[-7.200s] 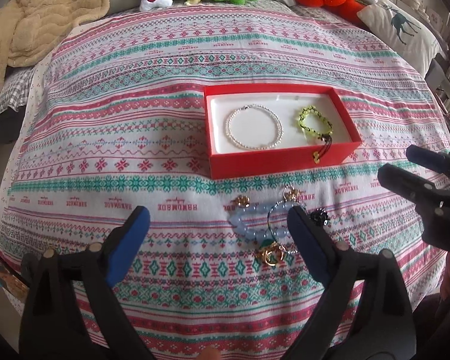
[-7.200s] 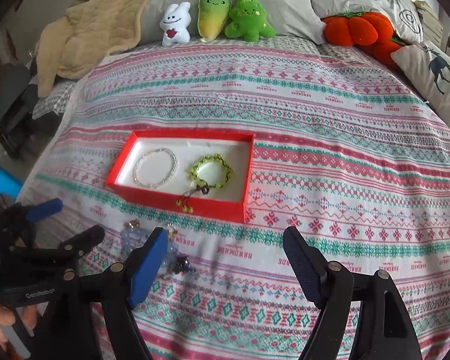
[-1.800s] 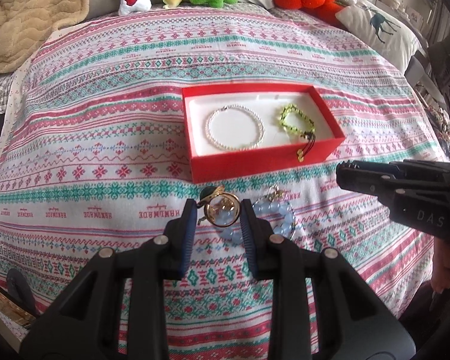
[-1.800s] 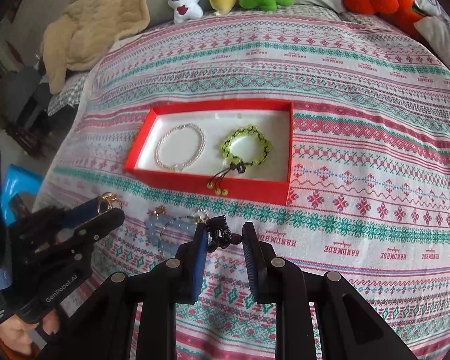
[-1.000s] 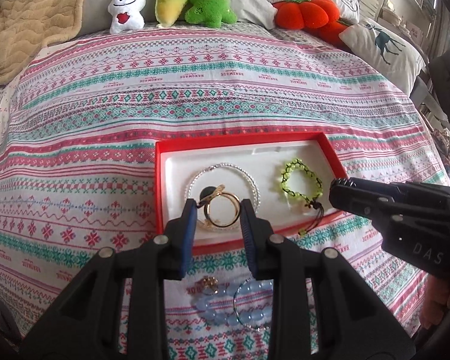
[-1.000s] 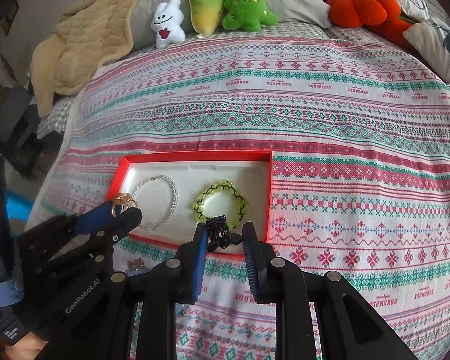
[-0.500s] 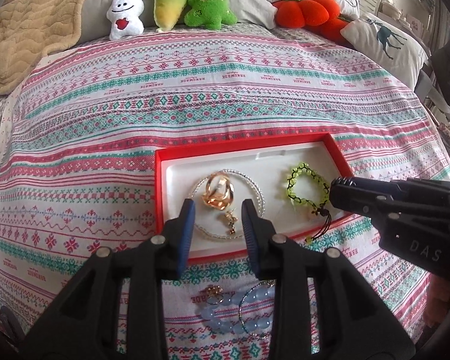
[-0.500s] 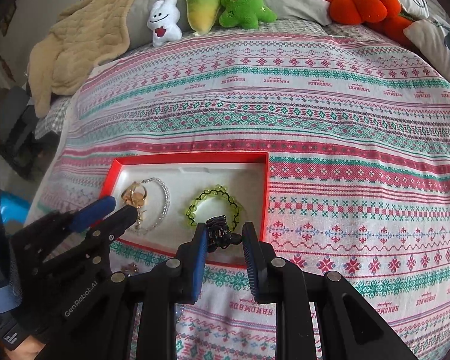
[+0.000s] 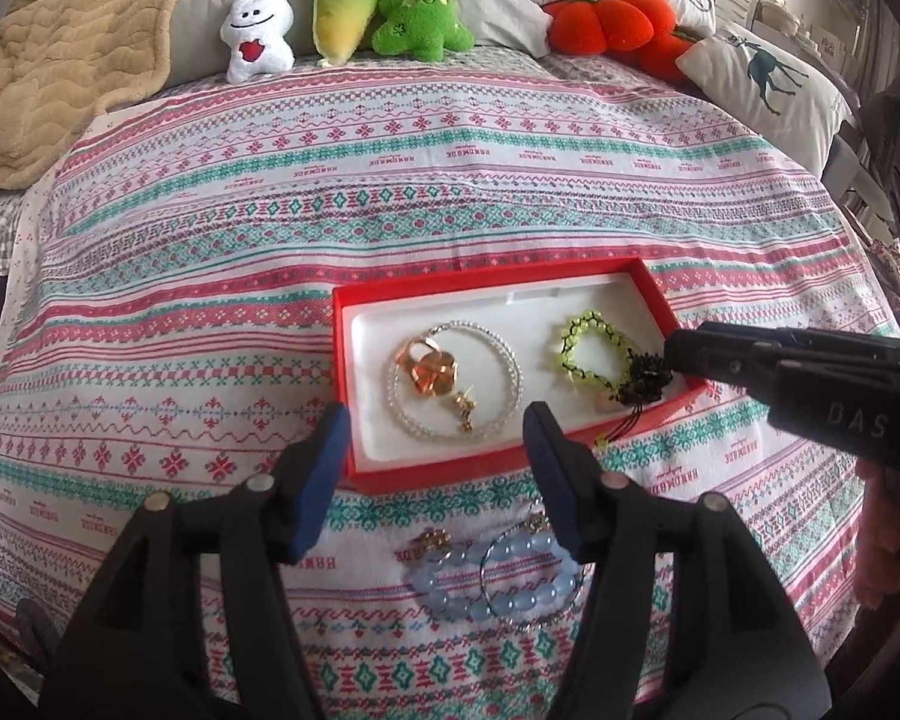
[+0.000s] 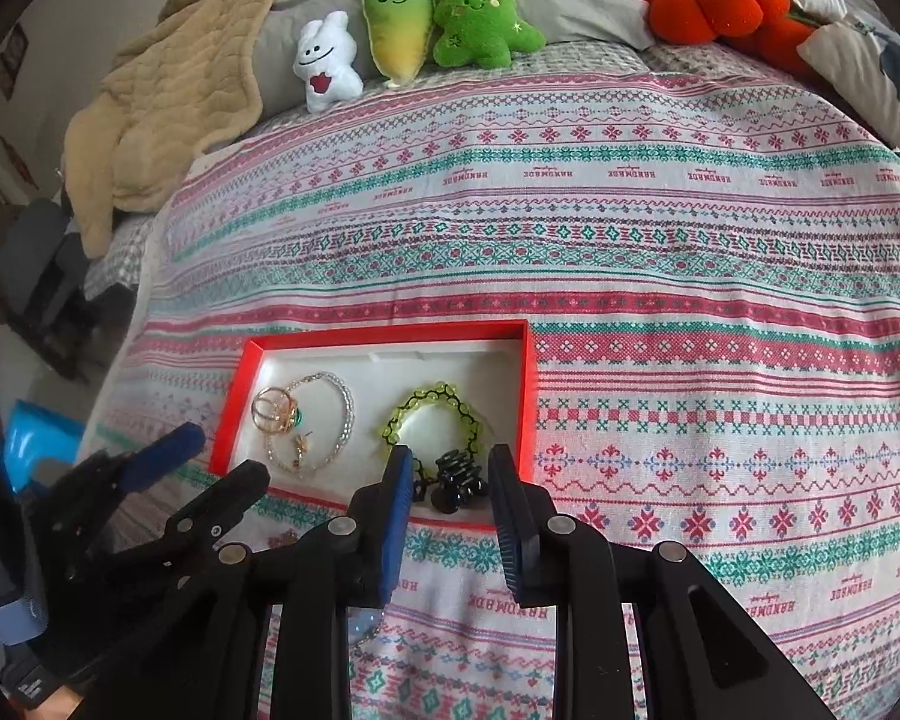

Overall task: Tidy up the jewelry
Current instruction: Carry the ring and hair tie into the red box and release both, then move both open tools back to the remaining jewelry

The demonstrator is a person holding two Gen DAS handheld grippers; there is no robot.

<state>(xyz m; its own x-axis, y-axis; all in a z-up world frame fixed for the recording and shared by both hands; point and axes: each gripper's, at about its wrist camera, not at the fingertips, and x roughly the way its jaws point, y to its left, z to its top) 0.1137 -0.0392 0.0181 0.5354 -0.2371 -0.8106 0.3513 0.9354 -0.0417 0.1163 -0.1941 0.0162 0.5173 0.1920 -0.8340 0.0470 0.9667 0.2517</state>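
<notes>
Closest in, the blue bead bracelet [image 9: 498, 576] and a hoop [image 9: 531, 579] wait on the bedspread [image 9: 390, 180]. The left gripper [image 9: 435, 468] is opening with nothing between its jaws; the gold rings [image 9: 429, 369] lie in the red box [image 9: 450, 471], inside the pearl bracelet [image 9: 456, 384]. The right gripper [image 10: 450, 495] is just starting to open around a black piece [image 10: 459, 480], maybe loose already, hard to tell. It's right above the box's near edge, so it could snag the green bracelet [image 10: 432, 420] or tumble out.

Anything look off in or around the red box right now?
The green bracelet has its dark cord trailing over the red box front wall onto the bedspread. The gold rings lie piled on the pearl bracelet, not apart. Blue beads lie outside.
</notes>
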